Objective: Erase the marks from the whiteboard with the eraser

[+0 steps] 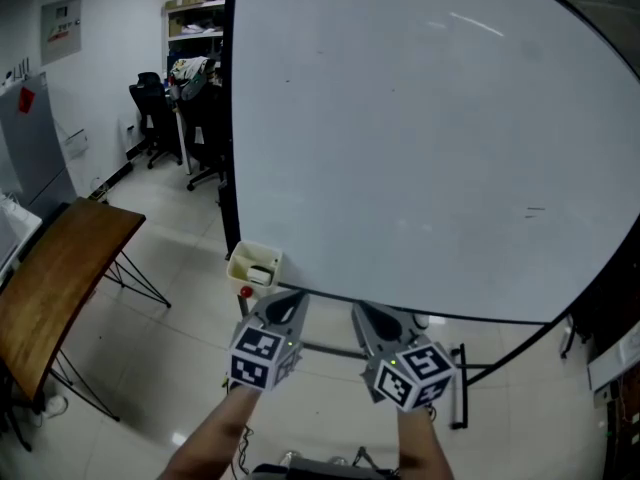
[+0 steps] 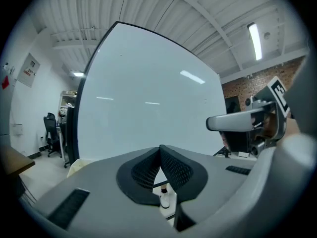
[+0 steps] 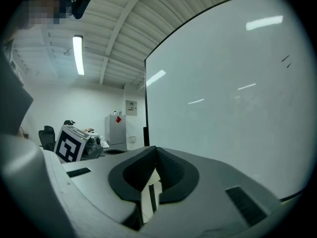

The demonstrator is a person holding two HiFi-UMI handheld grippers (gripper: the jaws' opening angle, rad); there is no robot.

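The big whiteboard (image 1: 430,138) stands upright in front of me, nearly bare, with a few short dark marks (image 1: 535,209) at its right side; the marks (image 3: 286,60) also show in the right gripper view. A cream tray (image 1: 240,258) hangs at the board's lower left corner and holds a small pale block (image 1: 262,274) that may be the eraser. My left gripper (image 1: 287,303) is below the board's bottom edge, just right of the tray, shut and empty (image 2: 160,148). My right gripper (image 1: 372,316) is beside it, jaws together with nothing between them (image 3: 156,148).
A wooden table (image 1: 60,278) on thin metal legs stands at the left. Black office chairs (image 1: 155,108) and shelves (image 1: 195,28) are at the back left, beside a grey cabinet (image 1: 30,138). The board's black stand (image 1: 460,388) runs along the floor below it.
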